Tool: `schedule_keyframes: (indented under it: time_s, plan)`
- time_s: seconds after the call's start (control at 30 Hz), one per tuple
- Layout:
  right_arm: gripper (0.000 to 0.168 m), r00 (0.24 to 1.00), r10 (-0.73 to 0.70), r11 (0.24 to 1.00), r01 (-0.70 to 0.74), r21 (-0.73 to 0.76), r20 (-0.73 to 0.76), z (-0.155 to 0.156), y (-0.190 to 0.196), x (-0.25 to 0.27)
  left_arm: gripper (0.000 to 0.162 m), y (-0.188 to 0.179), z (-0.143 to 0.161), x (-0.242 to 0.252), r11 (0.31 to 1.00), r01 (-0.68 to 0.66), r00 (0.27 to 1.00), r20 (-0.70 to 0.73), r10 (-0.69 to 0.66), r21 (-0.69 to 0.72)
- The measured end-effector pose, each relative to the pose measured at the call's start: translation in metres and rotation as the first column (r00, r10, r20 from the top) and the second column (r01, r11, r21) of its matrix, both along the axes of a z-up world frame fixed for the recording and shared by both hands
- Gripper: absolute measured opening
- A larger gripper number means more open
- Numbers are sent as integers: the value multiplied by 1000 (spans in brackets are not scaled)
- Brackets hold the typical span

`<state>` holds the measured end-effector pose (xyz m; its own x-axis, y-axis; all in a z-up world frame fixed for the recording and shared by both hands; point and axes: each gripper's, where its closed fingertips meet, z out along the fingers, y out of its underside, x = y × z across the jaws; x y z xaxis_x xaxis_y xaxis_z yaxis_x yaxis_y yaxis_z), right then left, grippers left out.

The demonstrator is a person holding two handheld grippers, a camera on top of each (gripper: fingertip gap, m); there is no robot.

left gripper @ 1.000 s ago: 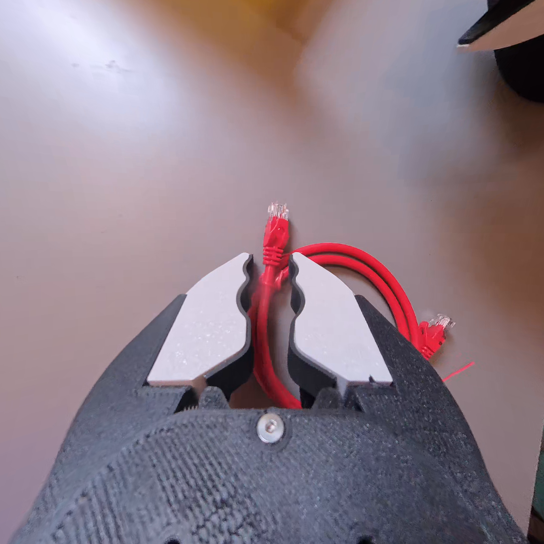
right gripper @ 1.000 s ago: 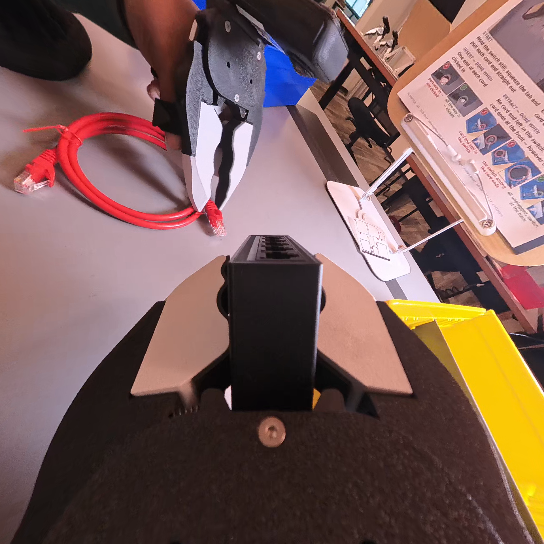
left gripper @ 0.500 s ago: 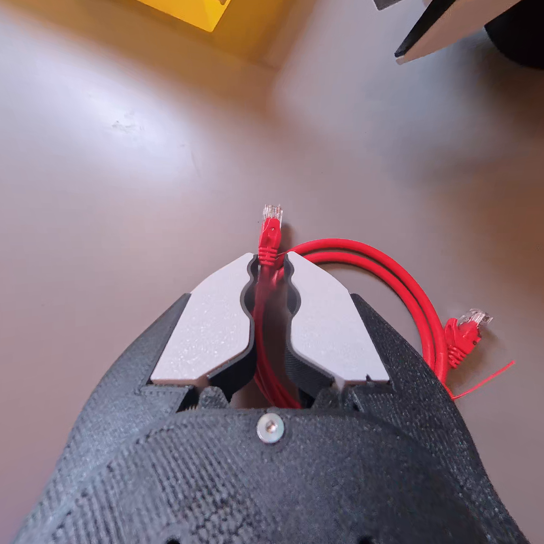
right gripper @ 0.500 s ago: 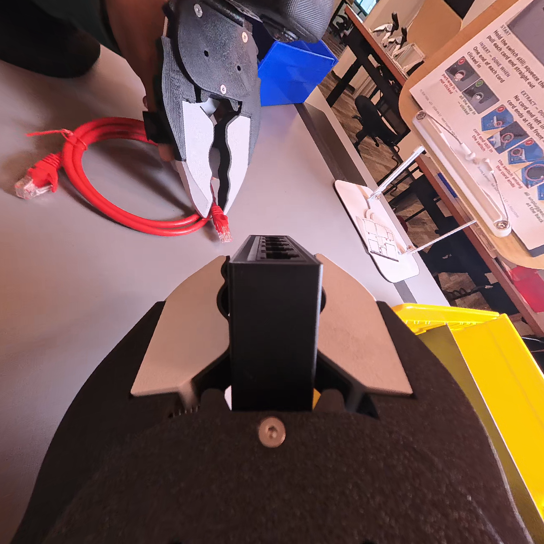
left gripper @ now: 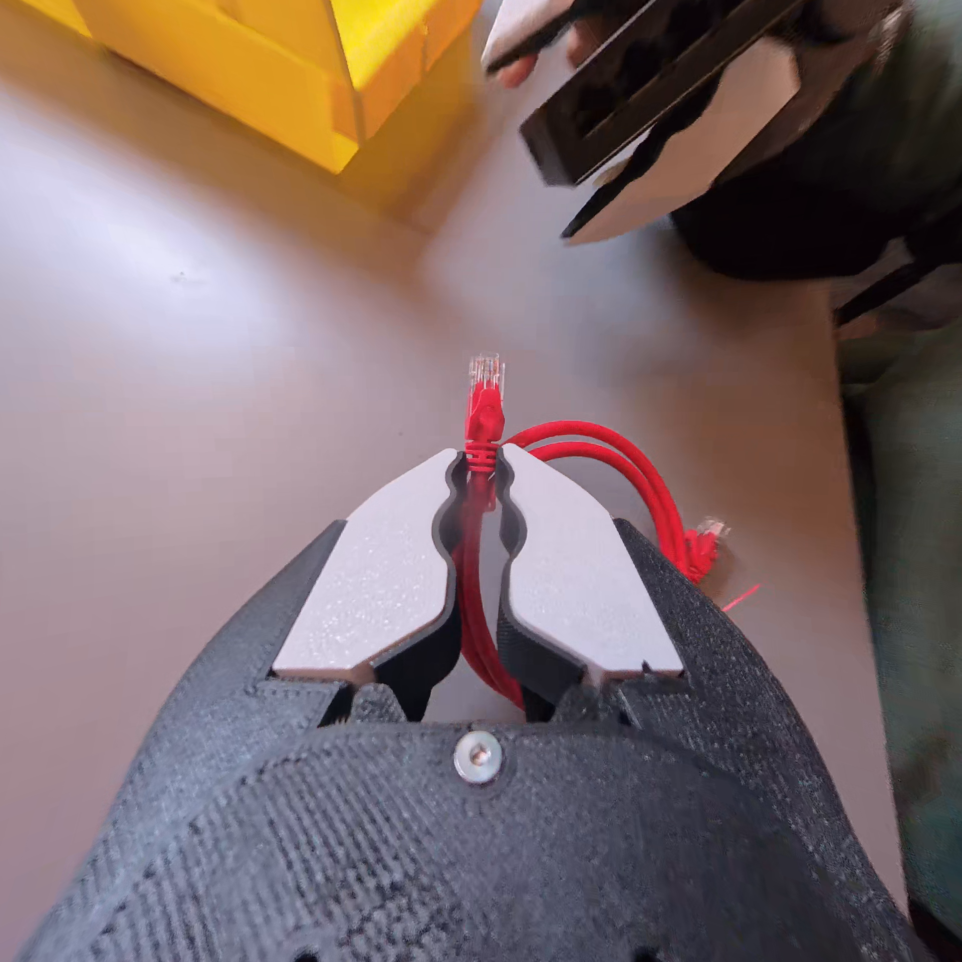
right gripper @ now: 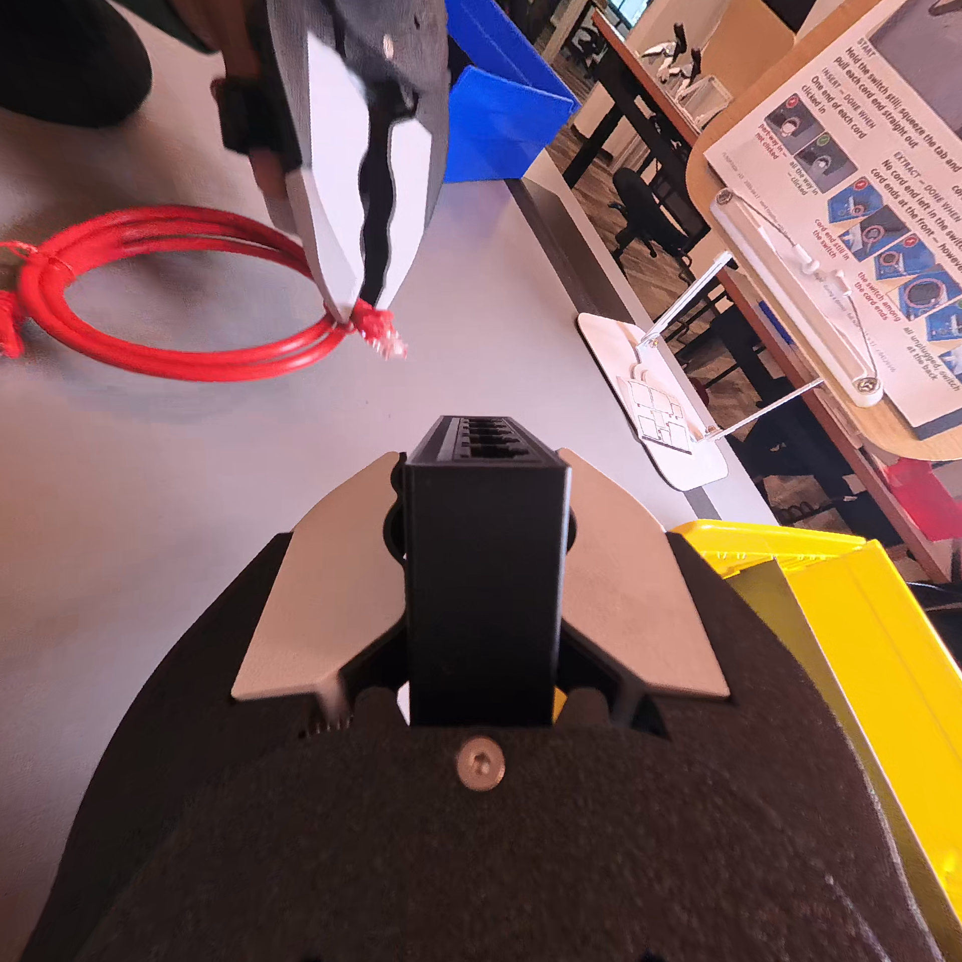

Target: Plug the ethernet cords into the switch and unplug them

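My left gripper point(left gripper: 481, 458) is shut on the boot of a red ethernet cord point(left gripper: 640, 481), with the clear plug point(left gripper: 486, 370) sticking out ahead of the tips. The cord's coil hangs off to the right, its other plug point(left gripper: 709, 536) near the table. My right gripper point(right gripper: 481, 458) is shut on a black switch point(right gripper: 484, 583), held with its row of ports point(right gripper: 489, 440) facing away. In the right wrist view the left gripper point(right gripper: 364, 307) holds the plug point(right gripper: 382, 333) above the table, up and left of the ports and apart from them. The switch point(left gripper: 624, 114) also shows in the left wrist view, top right.
A yellow bin point(right gripper: 843, 650) stands at the right beside my right gripper and shows in the left wrist view point(left gripper: 270, 67). A blue bin point(right gripper: 500, 125) sits at the table's far edge. A white stand point(right gripper: 656, 411) and an instruction board point(right gripper: 859, 208) are at the right. My hands' fingertips stand some 10 cm from each other.
My left gripper has closed on the cord's boot and lifted it off the table, tilting up toward the switch. The coil has risen with it. The right gripper keeps hold of the switch.
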<state>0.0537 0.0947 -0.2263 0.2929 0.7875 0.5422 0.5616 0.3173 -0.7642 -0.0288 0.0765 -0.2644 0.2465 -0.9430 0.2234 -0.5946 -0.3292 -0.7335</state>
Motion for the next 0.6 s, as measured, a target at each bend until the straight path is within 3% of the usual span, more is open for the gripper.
schedule_keyframes:
  time_s: [0.37, 0.6]
  plan:
    - [51, 999, 29, 999, -30, 27, 37, -9, -5, -8, 10, -44, 48, 23, 968, 173, 955, 273, -120, -180]
    - [51, 986, 104, 992, -93, 86, -133, 24, -18, -16, 10, -41, 71, 41, 979, 140, 965, 243, -101, -150]
